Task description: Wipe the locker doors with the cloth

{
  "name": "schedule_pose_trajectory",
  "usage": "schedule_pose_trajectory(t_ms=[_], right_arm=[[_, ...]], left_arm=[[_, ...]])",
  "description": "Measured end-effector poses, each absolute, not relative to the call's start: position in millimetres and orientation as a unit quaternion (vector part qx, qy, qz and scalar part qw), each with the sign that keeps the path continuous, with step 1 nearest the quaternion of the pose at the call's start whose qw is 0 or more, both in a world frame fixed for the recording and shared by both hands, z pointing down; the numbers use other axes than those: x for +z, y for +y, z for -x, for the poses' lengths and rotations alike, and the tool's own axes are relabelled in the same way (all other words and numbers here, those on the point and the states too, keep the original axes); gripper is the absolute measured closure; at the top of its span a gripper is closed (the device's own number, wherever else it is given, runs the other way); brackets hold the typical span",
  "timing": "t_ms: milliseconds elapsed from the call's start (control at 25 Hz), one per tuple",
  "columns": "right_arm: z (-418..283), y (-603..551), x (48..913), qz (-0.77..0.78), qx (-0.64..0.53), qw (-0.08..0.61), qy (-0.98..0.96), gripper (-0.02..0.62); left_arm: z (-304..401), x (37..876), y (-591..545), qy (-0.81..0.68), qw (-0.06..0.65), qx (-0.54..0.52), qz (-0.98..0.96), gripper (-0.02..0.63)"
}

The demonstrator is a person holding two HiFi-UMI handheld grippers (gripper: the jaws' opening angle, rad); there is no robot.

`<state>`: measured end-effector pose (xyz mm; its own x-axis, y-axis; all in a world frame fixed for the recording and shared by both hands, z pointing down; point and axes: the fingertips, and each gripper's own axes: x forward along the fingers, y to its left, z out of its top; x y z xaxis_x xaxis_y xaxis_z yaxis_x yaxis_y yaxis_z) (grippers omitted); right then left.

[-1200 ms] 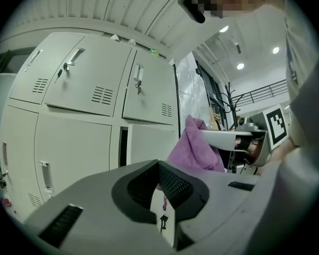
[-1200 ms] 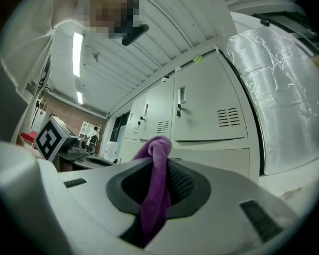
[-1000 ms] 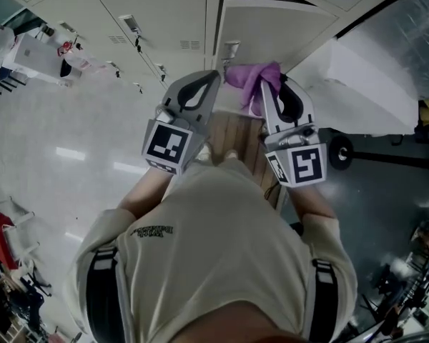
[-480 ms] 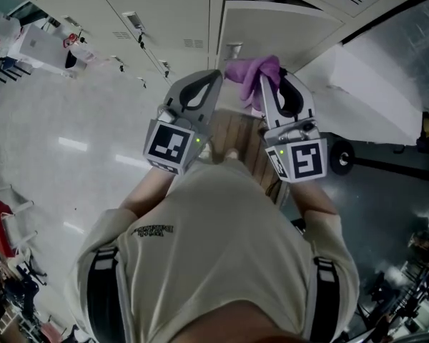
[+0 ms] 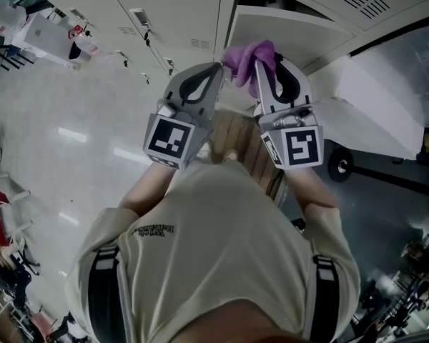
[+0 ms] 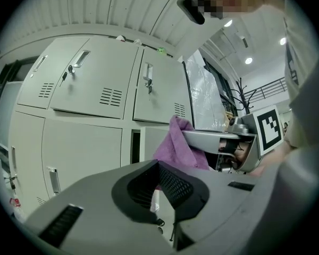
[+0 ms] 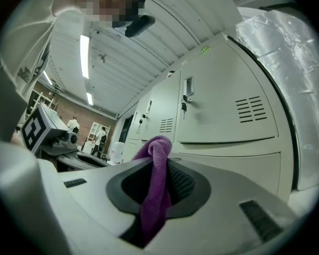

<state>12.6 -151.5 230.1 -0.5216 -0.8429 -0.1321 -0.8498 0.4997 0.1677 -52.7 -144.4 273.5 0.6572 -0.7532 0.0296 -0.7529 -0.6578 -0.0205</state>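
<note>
At the locker bank: pale locker doors (image 5: 164, 6) filled the view ahead (one door (image 5: 286, 27) stood open).
Right gripper (image 7: 160, 180): jaws were clamped tight on the purple cloth (image 7: 153, 206).
Cloth position: pinched between the right jaws, a bunched fold rising above their tips and the rest hanging below; it lay close before the open door, contact not confirmed.
Left gripper (image 6: 167, 187): jaws were together, nothing held; positioned just beside the cloth and level with the right gripper.
</note>
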Motion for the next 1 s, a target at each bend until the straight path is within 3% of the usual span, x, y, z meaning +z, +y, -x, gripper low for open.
schedule_pose_trajectory(t_ms=[1000], right_arm=[[1.6, -216.9, 251.2, 0.495, 0.098, -0.006, 0.863, 0.540]], left_arm=[[53.0, 296.7, -191.5, 0.418, -0.020, -0.032, 0.908, 0.604]])
